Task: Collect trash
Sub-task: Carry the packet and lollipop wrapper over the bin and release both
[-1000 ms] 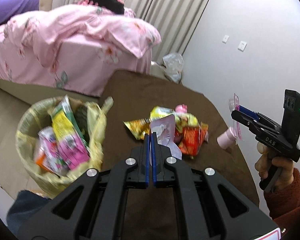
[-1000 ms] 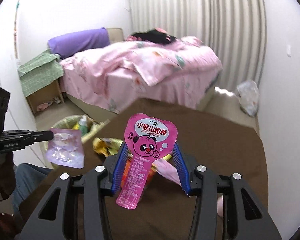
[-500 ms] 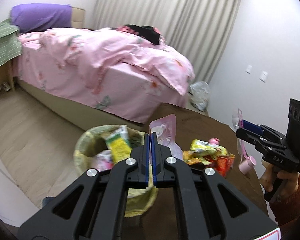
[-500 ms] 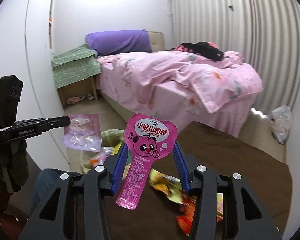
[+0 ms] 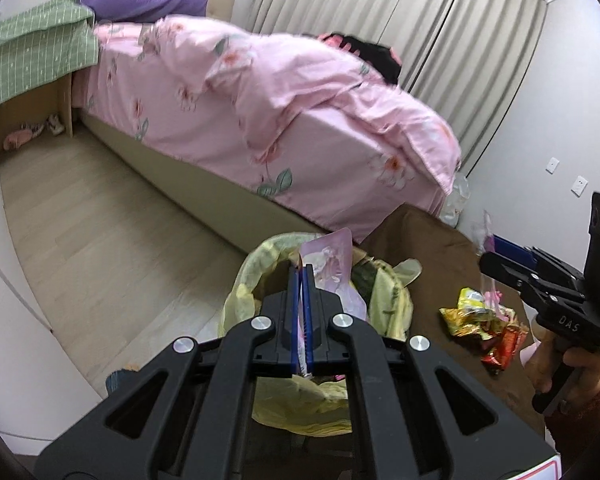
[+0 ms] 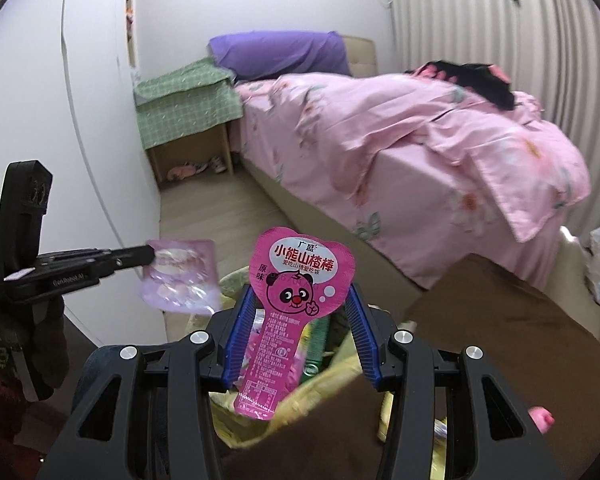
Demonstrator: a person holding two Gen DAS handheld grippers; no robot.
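over the bin [image 5: 256, 276] that stands against the near left edge of the brown table [image 5: 432, 248], both tongs hang with a piece of trash each. the left gripper [image 5: 300, 276] has its jaws pressed tight together on a pale pink clear-fronted wrapper [image 5: 328, 260], which sticks up past the fingertips right above the yellow-lined opening; from the right wrist view the same wrapper [image 6: 180, 276] dangles off the tip of that tool. the right gripper [image 6: 300, 300] stands roughly half open, its blue pads closed against the edges of a bright pink panda wrapper [image 6: 296, 300], held upright, with the bin [image 6: 340, 384] just below and ahead of it. more snack wrappers [image 5: 480, 320] lie on the table near its right edge, untouched.

the step in hand looks like the drop: both pieces carried to the bin, neither released. next, i'd judge, each pair of jaws needs to part while squarely above the opening. these light films may cling to a pad or drift past the rim, so a low, centred release seems wise, then back for the pile.
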